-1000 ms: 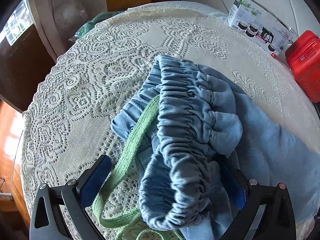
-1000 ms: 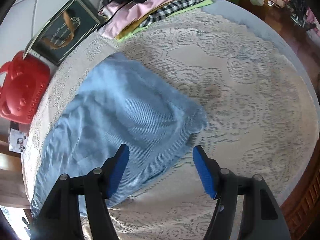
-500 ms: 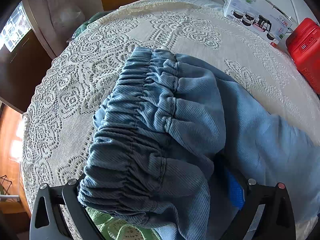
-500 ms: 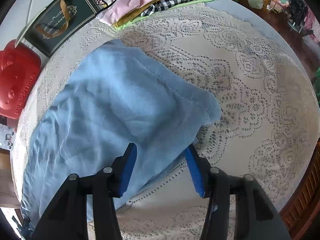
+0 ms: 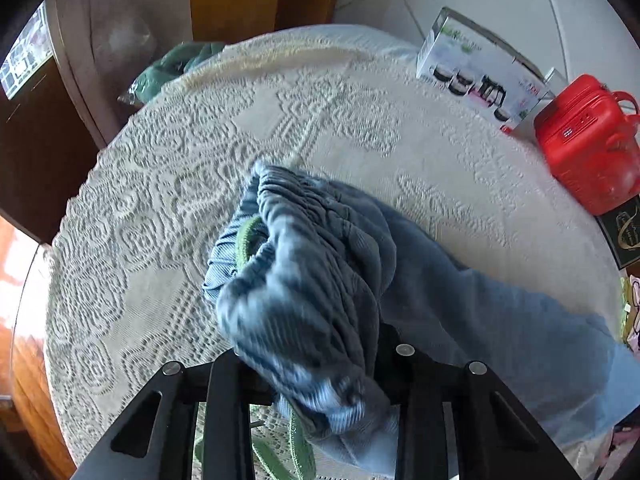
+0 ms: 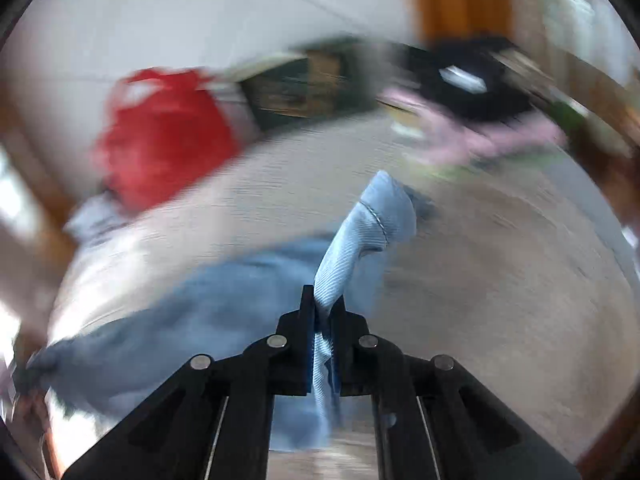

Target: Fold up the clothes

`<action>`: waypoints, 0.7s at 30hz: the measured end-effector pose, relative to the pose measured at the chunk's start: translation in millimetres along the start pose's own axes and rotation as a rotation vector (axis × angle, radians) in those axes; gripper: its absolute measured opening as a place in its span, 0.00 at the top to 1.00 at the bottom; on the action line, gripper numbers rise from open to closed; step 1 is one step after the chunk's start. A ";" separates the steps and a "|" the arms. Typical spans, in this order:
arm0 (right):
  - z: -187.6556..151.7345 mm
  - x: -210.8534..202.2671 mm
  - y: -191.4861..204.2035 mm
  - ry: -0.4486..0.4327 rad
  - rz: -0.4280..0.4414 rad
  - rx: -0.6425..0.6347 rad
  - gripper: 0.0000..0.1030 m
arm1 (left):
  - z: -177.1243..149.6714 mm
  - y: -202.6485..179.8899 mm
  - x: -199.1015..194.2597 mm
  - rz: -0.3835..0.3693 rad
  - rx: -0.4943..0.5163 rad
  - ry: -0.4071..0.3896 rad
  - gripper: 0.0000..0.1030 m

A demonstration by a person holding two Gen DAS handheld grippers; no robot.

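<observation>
Cream lace tablecloth (image 5: 192,208) covers the round table beneath both hand-held grippers, and a blue garment (image 5: 500,320) lies stretched across it. A second ago the left gripper (image 5: 316,364) stood wide around the gathered waistband (image 5: 304,264); now its jaws are closing, the bunched elastic packed between them and spilling ahead, a green drawstring (image 5: 246,240) showing in the folds. The right gripper (image 6: 323,312), open over flat cloth a second ago, is now clamped together on a hem corner (image 6: 380,216) of the same garment, which stands up ahead of its fingers in a heavily blurred view. The garment's long axis runs from the waistband at the left gripper away to that gripper's right, toward the held hem. Ahead and to the right of the left gripper, a tea-set box (image 5: 480,72) and a red plastic case (image 5: 588,140) sit closed at the table's far edge; their contents cannot be seen. Folded clothes (image 6: 472,128) lie stacked ahead of the right gripper.
</observation>
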State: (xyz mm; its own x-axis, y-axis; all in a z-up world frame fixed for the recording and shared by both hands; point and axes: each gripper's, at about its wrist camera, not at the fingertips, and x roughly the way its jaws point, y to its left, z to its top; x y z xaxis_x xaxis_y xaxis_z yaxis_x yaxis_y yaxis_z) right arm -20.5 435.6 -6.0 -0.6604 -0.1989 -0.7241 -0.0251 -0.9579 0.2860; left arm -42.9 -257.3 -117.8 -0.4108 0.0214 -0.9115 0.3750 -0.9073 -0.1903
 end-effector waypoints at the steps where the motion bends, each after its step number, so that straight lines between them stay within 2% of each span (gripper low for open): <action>1: 3.4 0.5 26.2 0.006 0.058 -0.049 0.94 | 2.0 1.0 -0.5 -0.003 -0.001 -0.001 0.69; 4: -2.4 13.2 107.5 0.064 0.221 -0.175 0.94 | 0.6 10.2 1.5 -0.011 -0.013 0.010 0.69; 7: -29.7 53.0 184.4 0.177 0.347 -0.279 0.94 | -1.9 16.7 4.5 -0.018 -0.023 0.019 0.69; 9: -55.9 80.0 222.4 0.283 0.396 -0.344 0.93 | -2.5 21.5 5.2 -0.023 -0.023 0.030 0.66; 11: -89.1 111.8 251.8 0.410 0.377 -0.433 0.87 | -6.3 25.4 1.4 -0.016 -0.014 0.034 0.53; 13: -102.7 123.2 253.2 0.466 0.341 -0.452 0.78 | -8.5 28.2 -7.9 0.017 0.017 0.020 0.22; 14: -102.7 124.5 249.6 0.475 0.333 -0.445 0.71 | -9.1 29.7 -15.9 0.034 0.035 -0.002 0.19; 17: -74.4 103.0 218.3 0.418 0.337 -0.389 0.53 | -14.3 27.3 -40.3 0.081 0.070 -0.029 0.19; 21: -21.5 83.8 167.6 0.349 0.298 -0.376 0.53 | -38.2 -3.9 -74.9 0.120 0.121 -0.060 0.19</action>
State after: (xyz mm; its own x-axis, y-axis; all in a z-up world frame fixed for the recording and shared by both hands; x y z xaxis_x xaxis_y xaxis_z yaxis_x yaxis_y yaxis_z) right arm -63.9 253.9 -32.2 -0.3105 -0.4658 -0.8286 0.4330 -0.8453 0.3130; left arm 18.1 -239.3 -62.7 -0.4192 -0.1118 -0.9010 0.3234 -0.9457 -0.0331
